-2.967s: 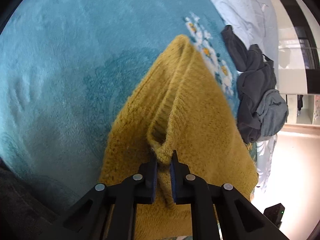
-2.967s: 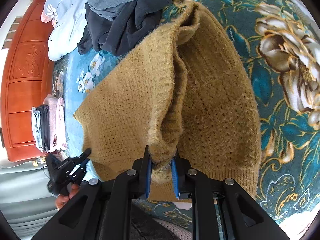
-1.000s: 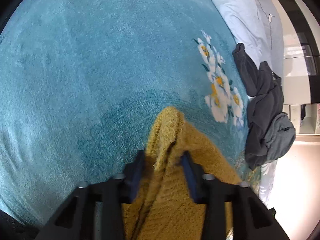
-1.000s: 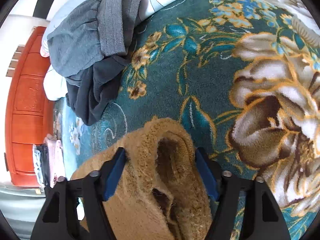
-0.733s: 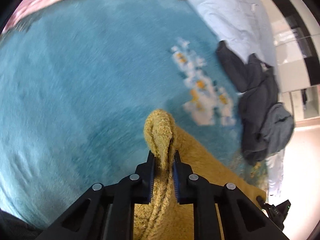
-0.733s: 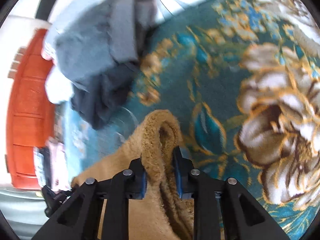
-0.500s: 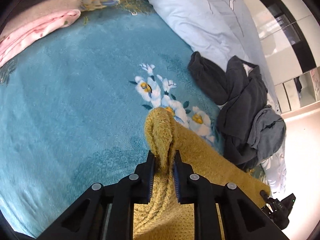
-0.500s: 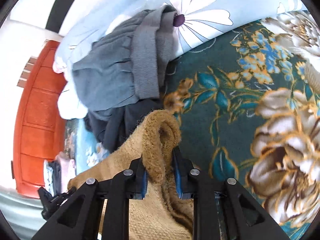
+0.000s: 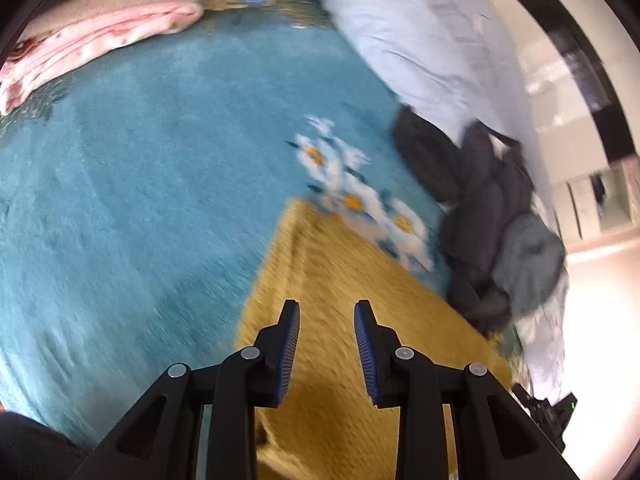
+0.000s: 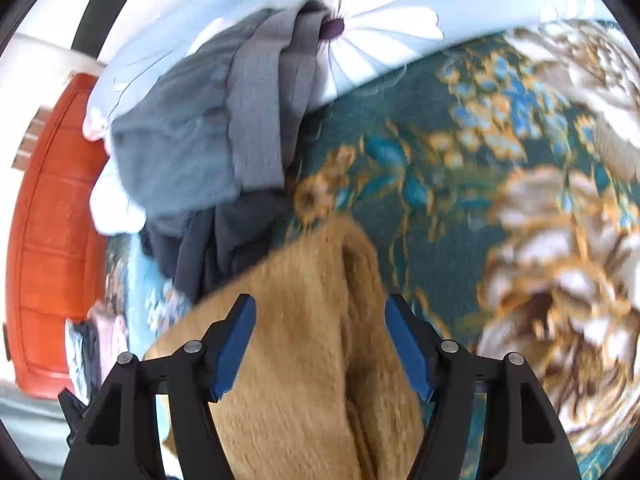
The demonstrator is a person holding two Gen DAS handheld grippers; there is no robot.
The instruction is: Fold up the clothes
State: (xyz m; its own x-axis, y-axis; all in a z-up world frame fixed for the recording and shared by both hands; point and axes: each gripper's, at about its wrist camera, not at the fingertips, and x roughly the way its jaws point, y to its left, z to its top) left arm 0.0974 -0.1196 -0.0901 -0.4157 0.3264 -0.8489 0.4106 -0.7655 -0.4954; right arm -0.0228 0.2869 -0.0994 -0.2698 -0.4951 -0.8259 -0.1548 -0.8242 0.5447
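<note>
A mustard yellow knitted sweater (image 9: pixel 340 280) lies folded flat on the teal floral blanket (image 9: pixel 140 160). My left gripper (image 9: pixel 326 308) is open and empty just above the sweater's far left part. In the right wrist view the same sweater (image 10: pixel 312 320) lies below my right gripper (image 10: pixel 320 304), which is wide open and empty over its far right corner. The near part of the sweater is hidden behind both grippers.
A pile of dark grey clothes (image 9: pixel 492 220) lies right of the sweater and shows in the right wrist view (image 10: pixel 208 152). A pale blue floral duvet (image 9: pixel 408 40) lies behind. Folded pink clothes (image 9: pixel 92 36) sit far left. An orange wooden headboard (image 10: pixel 48 220) stands left.
Both grippers were shut on the sweater's folded edge half a second ago. Both have opened and let it go, and the sweater now lies flat on the blanket.
</note>
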